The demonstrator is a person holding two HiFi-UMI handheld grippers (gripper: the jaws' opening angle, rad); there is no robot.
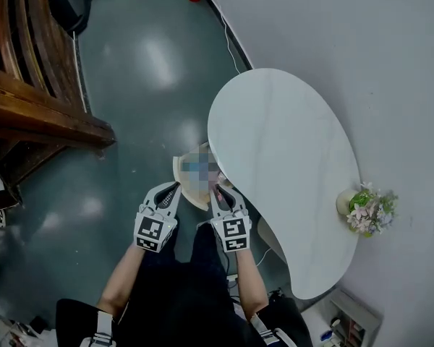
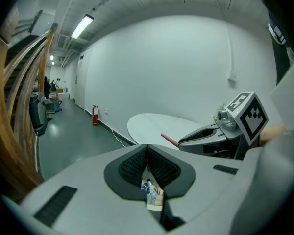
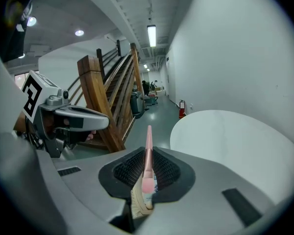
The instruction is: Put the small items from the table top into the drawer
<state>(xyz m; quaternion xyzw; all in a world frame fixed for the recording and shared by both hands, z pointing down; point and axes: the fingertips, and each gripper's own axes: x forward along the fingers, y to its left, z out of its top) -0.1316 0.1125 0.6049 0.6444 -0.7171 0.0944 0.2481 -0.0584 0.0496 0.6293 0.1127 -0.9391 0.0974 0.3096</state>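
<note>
My right gripper (image 3: 148, 161) is shut on a slim pink stick (image 3: 148, 141), which pokes out past the pads. That pink stick (image 2: 169, 140) also shows in the left gripper view. My left gripper (image 2: 147, 153) has its pads pressed together, and I see nothing gripped between them. Through the gap below the pads shows a small colourful printed item (image 2: 152, 192). In the head view both grippers, left (image 1: 170, 191) and right (image 1: 220, 194), hang side by side over a cream drawer (image 1: 179, 172) at the near edge of the white table (image 1: 282, 165). A blurred patch hides the drawer's inside.
A pot of flowers (image 1: 367, 210) stands at the table's right edge against the wall. A wooden staircase (image 1: 36, 107) rises at the left across the green floor. A low shelf with small things (image 1: 347, 324) sits at the bottom right. The person's legs are below the grippers.
</note>
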